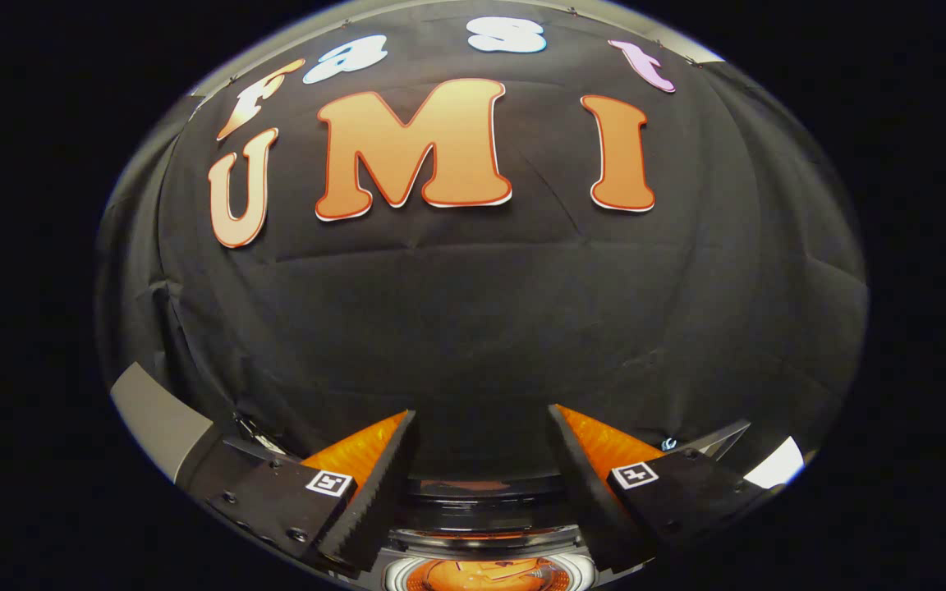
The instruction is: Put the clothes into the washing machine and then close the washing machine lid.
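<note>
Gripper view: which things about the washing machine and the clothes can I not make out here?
- Washing machine: mostly cut off below the open gripper; just a glossy strip between the fingers, so lid position is unclear.
- Clothes: an orange patch in a round opening, too cropped to identify.
- Grey surface: cut off at the side, unidentifiable.

Washing machine [485, 525] mostly cut off
</note>
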A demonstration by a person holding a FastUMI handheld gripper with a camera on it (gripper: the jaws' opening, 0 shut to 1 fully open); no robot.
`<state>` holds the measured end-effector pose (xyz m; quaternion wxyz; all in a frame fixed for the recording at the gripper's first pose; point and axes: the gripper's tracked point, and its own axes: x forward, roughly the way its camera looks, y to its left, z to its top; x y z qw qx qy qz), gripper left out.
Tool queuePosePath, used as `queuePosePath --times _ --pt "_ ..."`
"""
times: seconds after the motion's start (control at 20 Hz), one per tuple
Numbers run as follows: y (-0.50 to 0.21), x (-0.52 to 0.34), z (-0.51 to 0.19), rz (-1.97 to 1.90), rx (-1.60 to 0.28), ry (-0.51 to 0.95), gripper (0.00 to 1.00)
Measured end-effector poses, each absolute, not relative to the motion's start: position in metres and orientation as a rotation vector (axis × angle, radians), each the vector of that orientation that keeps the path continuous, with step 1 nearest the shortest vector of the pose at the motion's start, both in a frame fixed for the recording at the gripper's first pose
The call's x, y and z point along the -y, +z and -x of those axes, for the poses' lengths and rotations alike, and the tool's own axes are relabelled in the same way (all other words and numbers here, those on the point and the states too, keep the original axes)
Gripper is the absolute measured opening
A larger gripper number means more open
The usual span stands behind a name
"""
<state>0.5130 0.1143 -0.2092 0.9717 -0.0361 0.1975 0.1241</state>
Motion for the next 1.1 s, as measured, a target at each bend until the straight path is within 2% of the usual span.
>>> queuePosePath --times 0.5,1.1 --pt "-0.208 -0.11 -0.498 0.057 -0.367 0.248 1.0" --pt "-0.208 -0.092 -0.418 0.077 -0.376 0.227 1.0"
